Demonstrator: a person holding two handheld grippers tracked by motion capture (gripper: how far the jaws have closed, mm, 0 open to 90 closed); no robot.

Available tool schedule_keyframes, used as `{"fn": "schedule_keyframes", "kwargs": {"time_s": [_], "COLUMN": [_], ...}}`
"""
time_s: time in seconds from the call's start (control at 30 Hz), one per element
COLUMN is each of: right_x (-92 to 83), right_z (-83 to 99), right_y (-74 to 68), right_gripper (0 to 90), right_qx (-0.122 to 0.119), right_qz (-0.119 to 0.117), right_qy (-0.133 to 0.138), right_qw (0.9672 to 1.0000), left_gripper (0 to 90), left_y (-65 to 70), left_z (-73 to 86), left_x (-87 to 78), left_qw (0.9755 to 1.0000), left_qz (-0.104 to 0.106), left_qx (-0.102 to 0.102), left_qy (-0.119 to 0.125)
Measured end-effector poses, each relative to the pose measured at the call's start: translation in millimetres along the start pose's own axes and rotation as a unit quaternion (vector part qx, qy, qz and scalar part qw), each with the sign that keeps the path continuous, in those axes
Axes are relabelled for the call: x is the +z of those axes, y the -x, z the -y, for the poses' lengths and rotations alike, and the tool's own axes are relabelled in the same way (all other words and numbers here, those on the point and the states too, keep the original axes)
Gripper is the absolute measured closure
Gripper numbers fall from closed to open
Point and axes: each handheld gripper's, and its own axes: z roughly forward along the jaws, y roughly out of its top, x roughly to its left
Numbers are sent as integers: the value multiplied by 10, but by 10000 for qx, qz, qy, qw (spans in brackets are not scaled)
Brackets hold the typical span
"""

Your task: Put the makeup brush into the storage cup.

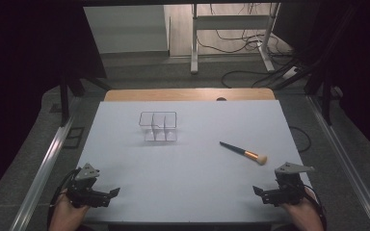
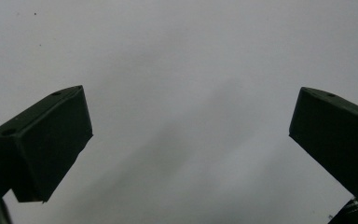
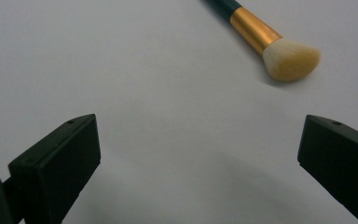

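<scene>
Left gripper (image 1: 112, 192), right gripper (image 1: 257, 190) — black blocky jaws, grey three-cornered top plates, black cables trailing.

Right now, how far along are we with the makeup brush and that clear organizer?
Nothing looks done yet. The makeup brush lies flat on the table, apart from the clear organizer, whose compartments look empty. Nothing is in hand: the left gripper and right gripper rest at the near edge, jaws open. Left to do, probably: pick up the brush, nearest the right gripper, and stand it in the organizer.
</scene>
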Motion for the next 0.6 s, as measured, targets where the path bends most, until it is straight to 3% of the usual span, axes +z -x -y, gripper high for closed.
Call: {"fn": "schedule_keyframes", "kwargs": {"time_s": [0.6], "right_x": [11], "right_z": [-25], "right_y": [-25], "right_gripper": [0], "right_qx": [-57], "right_qz": [20], "right_qy": [-61], "right_qw": [10000], "left_gripper": [0], "left_y": [10], "left_z": [-3], "left_x": [-8], "left_qw": [9999], "left_qz": [-106], "left_qx": [88], "left_qy": [47]}}
